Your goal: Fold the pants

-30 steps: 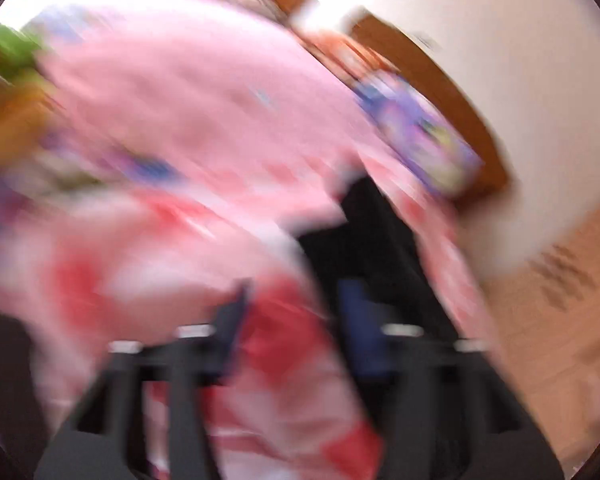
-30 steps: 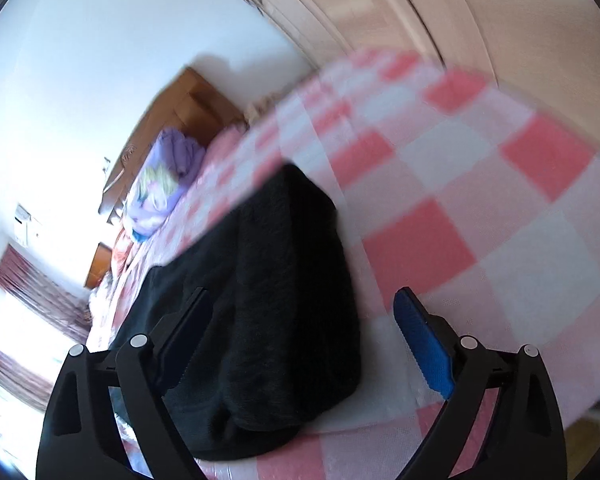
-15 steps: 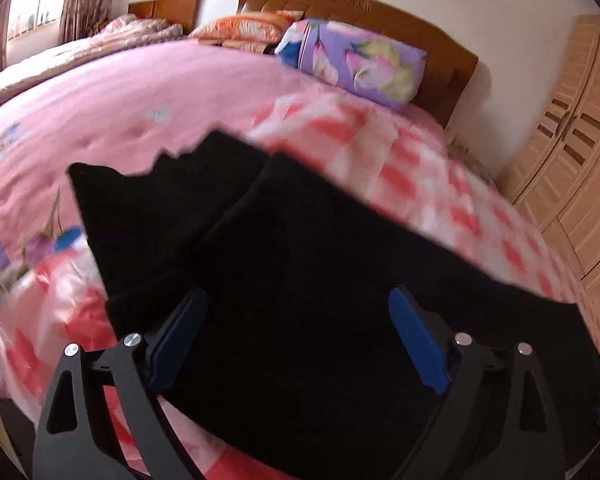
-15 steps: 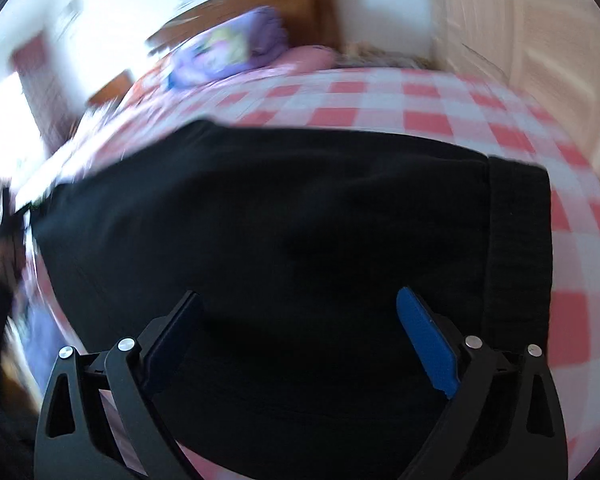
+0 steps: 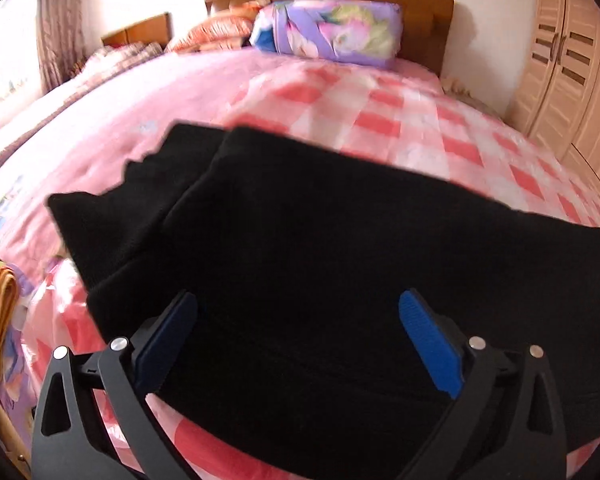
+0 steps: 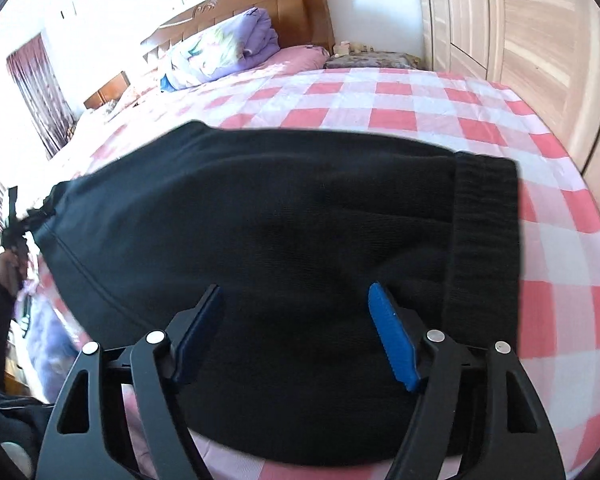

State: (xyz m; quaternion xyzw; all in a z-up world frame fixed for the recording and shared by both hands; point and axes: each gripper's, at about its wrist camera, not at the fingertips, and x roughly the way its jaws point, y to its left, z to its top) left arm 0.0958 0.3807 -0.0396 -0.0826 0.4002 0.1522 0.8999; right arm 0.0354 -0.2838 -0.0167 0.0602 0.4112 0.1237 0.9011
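Two grippers hang with jaws spread wide above the black pants (image 5: 320,264), neither holding cloth. The left gripper (image 5: 296,340) sits over the doubled legs near the bed's left edge; the right gripper (image 6: 296,328) hovers beside the ribbed waistband (image 6: 484,240). The pants lie flat across the checked bedspread (image 6: 380,116), probably spread so that corners can be pinched for another fold. Half a second ago the views were nearly alike; the right jaws have since narrowed a little.
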